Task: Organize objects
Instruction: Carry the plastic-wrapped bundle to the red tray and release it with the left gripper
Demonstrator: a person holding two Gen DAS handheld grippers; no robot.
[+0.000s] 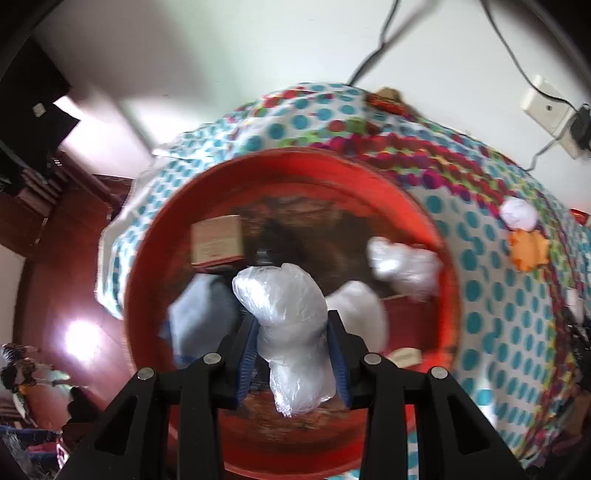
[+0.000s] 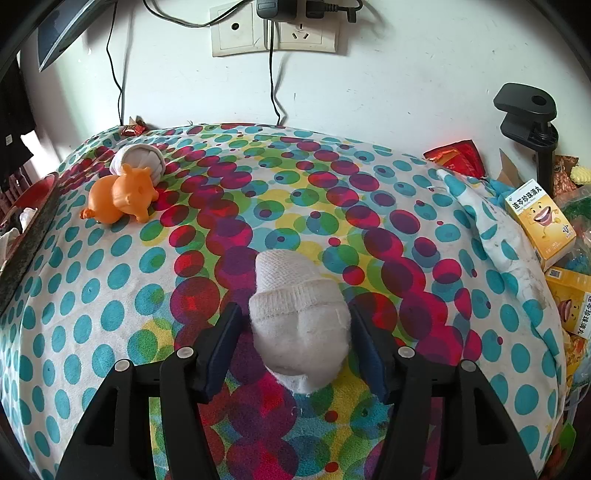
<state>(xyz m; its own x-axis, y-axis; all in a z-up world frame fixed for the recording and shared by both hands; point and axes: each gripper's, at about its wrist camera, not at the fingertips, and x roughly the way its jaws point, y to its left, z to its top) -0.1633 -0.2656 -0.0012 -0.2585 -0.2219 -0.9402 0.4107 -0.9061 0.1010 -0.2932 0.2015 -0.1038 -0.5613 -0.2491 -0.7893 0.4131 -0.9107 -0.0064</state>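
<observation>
My left gripper (image 1: 291, 332) is shut on a clear plastic bag bundle (image 1: 286, 317) and holds it over a red basin (image 1: 439, 236). The basin holds a small cardboard box (image 1: 216, 240), a blue-grey cloth (image 1: 199, 314) and two more white plastic bundles (image 1: 402, 264). My right gripper (image 2: 295, 332) has its fingers around a rolled white sock (image 2: 295, 310) lying on the dotted cloth (image 2: 406, 236); a small gap shows on the left side. An orange toy pig (image 2: 122, 197) and another rolled white sock (image 2: 138, 158) lie at the far left.
Wall sockets (image 2: 273, 33) with cables hang above the table's far edge. Yellow medicine boxes (image 2: 541, 218), red snack packets (image 2: 458, 157) and a black clamp stand (image 2: 528, 110) crowd the right side. The basin's rim (image 2: 33, 206) shows at the left edge.
</observation>
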